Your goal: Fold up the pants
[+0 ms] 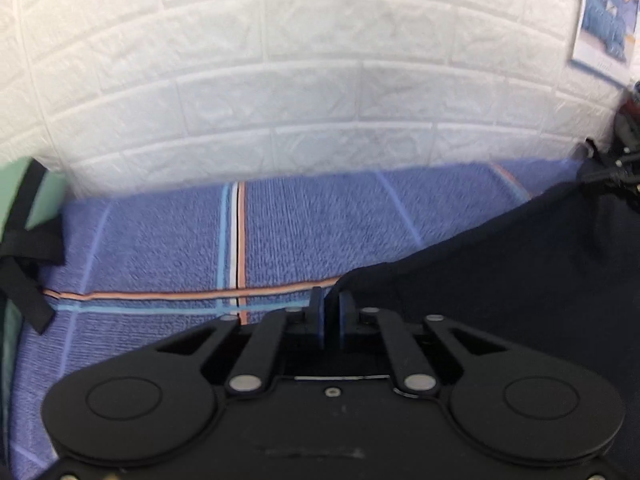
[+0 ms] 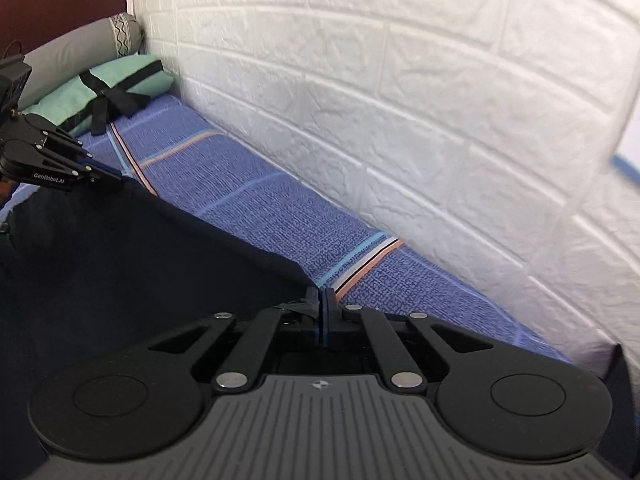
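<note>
The dark navy pants (image 1: 520, 264) lie stretched over a blue striped bedspread (image 1: 168, 240). My left gripper (image 1: 331, 300) is shut on one corner of the pants edge. My right gripper (image 2: 322, 300) is shut on the other corner of the same edge. In the right wrist view the pants (image 2: 132, 264) span from my right jaws to the left gripper (image 2: 116, 174) at the far left, with the edge pulled taut between them above the bedspread (image 2: 256, 200).
A white brick-pattern wall (image 1: 304, 80) runs along the far side of the bed. A green pillow with black straps (image 2: 120, 80) and a grey bolster (image 2: 80, 44) lie at the head end. A poster (image 1: 608, 12) hangs on the wall at right.
</note>
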A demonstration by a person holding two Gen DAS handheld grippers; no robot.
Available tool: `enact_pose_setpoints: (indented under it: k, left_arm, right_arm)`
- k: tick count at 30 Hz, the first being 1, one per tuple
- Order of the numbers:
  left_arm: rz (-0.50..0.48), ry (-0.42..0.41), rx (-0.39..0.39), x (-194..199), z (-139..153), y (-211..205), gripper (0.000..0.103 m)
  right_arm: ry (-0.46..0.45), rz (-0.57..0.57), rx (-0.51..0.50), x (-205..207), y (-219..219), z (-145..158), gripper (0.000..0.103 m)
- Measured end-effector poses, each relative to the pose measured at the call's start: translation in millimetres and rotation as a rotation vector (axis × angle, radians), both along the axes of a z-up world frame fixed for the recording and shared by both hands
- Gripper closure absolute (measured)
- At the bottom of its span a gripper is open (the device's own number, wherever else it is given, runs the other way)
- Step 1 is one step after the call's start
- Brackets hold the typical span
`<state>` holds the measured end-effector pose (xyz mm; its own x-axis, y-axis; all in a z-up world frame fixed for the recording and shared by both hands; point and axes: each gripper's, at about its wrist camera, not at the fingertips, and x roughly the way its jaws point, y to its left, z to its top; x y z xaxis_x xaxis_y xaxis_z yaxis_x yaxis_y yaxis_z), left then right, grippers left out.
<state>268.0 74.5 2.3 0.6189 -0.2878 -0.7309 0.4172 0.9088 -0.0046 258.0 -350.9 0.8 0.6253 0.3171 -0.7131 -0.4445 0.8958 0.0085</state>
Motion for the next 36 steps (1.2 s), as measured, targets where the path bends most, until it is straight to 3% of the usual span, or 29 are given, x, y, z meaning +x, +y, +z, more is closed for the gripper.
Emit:
enact_pose_setpoints:
  k: [6, 10, 15, 19, 24, 26, 29, 30, 32, 35, 36]
  left_arm:
    - [-0.002, -0.091, -0.096, -52.7, 44.0, 6.8, 0.097]
    - [-0.020, -0.158, -0.138, -117.6, 72.5, 9.4, 0.097]
    - [-0.006, -0.197, -0.186, -205.7, 80.2, 14.8, 0.097]
    - [0.017, -0.127, -0.218, -273.6, 60.4, 19.5, 0.097]
    - [0.139, 0.107, -0.275, -313.0, -19.8, 30.0, 0.096]
    - [0.190, 0.158, -0.297, -320.7, -40.5, 33.7, 0.096]
    - [0.224, 0.145, -0.344, -327.6, -37.6, 40.6, 0.088]
    - [0.237, 0.128, -0.346, -329.4, -32.6, 43.1, 0.080]
    - [0.271, 0.086, -0.322, -333.9, -25.2, 48.7, 0.067]
    - [0.330, 0.054, -0.317, -340.8, -19.8, 58.5, 0.060]
    - [0.361, 0.045, -0.314, -343.2, -18.6, 61.6, 0.052]
  right_arm:
    - [-0.085, 0.006, 0.033, -66.7, -8.3, 37.3, 0.103]
    - [-0.137, 0.025, 0.062, -130.9, -11.6, 55.0, 0.103]
    - [-0.157, 0.058, 0.089, -216.9, -8.3, 55.9, 0.103]
    - [-0.098, 0.064, 0.089, -271.0, 3.2, 30.8, 0.103]
    - [0.098, 0.039, 0.105, -305.3, 16.0, -31.7, 0.102]
    - [0.097, 0.029, 0.091, -313.1, 23.7, -45.7, 0.101]
    - [0.079, 0.014, 0.108, -310.3, 23.9, -35.6, 0.098]
    - [0.076, 0.008, 0.123, -308.3, 21.3, -31.5, 0.096]
    - [0.066, -0.010, 0.133, -309.3, 19.4, -26.3, 0.077]
    - [0.025, -0.019, 0.112, -318.5, 22.1, -24.3, 0.065]
    - [0.024, -0.020, 0.108, -321.0, 23.5, -25.9, 0.064]
